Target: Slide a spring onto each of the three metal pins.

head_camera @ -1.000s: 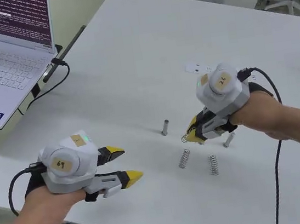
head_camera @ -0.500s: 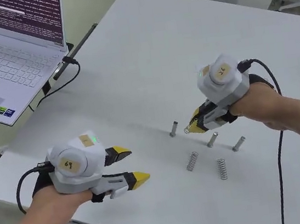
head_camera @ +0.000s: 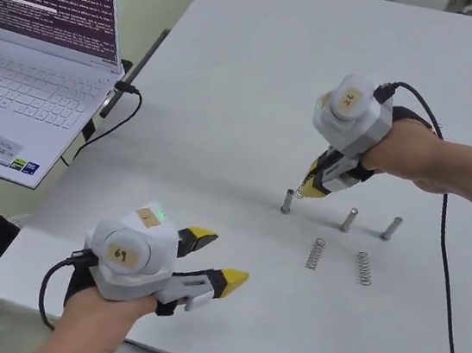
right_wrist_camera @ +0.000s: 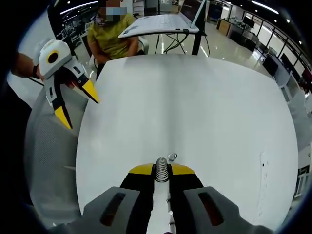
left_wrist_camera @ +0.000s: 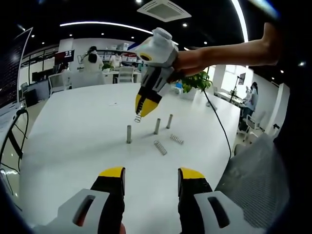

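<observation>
Recorded left gripper (head_camera: 227, 254) nearest, at 7 o'clock in the head view, fingers spread apart above the desk (head_camera: 233, 90). Found two springs lying flat further out, toward 3 o'clock of that gripper and well apart from it: first loose spring (head_camera: 315, 253) and second loose spring (head_camera: 364, 267). Noted three metal pins standing in a row just beyond, all bare: left pin (head_camera: 287, 201), middle pin (head_camera: 349, 219), right pin (head_camera: 392, 227). Registered right gripper (head_camera: 306, 191) at 1 o'clock of the left pin, fingers pinching a third spring (right_wrist_camera: 162, 169). Saw its free end hanging below the fingertips, just beside the left pin's top. Logged open laptop (head_camera: 22, 74) farthest, at 10 o'clock.
</observation>
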The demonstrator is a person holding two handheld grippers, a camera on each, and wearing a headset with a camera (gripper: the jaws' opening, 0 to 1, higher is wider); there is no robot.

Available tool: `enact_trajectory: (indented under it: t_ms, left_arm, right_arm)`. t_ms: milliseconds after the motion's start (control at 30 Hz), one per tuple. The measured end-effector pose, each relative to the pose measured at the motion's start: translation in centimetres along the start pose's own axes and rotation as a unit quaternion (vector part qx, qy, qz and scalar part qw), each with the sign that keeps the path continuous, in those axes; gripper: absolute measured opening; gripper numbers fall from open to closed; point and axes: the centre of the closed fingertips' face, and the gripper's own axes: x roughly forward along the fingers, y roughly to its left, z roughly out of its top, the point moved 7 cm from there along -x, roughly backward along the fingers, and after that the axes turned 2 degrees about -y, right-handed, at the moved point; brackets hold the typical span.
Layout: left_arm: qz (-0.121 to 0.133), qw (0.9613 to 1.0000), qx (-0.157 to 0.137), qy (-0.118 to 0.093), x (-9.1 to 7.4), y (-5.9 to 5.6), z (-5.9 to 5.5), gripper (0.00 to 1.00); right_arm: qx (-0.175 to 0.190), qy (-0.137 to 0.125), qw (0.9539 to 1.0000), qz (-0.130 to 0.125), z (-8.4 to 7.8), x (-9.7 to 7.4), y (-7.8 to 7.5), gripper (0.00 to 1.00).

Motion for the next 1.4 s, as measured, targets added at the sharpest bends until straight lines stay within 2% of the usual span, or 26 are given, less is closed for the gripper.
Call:
enact_trajectory:
  t_ms: [733,1400]
  left_arm:
    - [0.007,0.9999,-0.013,-0.002,-0.1,0.5,0.0,0.37]
    - [0.012,0.9997,-0.020,-0.004,-0.1,0.6,-0.1,0.37]
  right_arm:
    - [0.000,0.018,0.9998,-0.004,0.4,1.9,-1.8,0.08]
    - [-0.032,0.048,0.9983,0.007,0.5,3.7,-2.1,0.08]
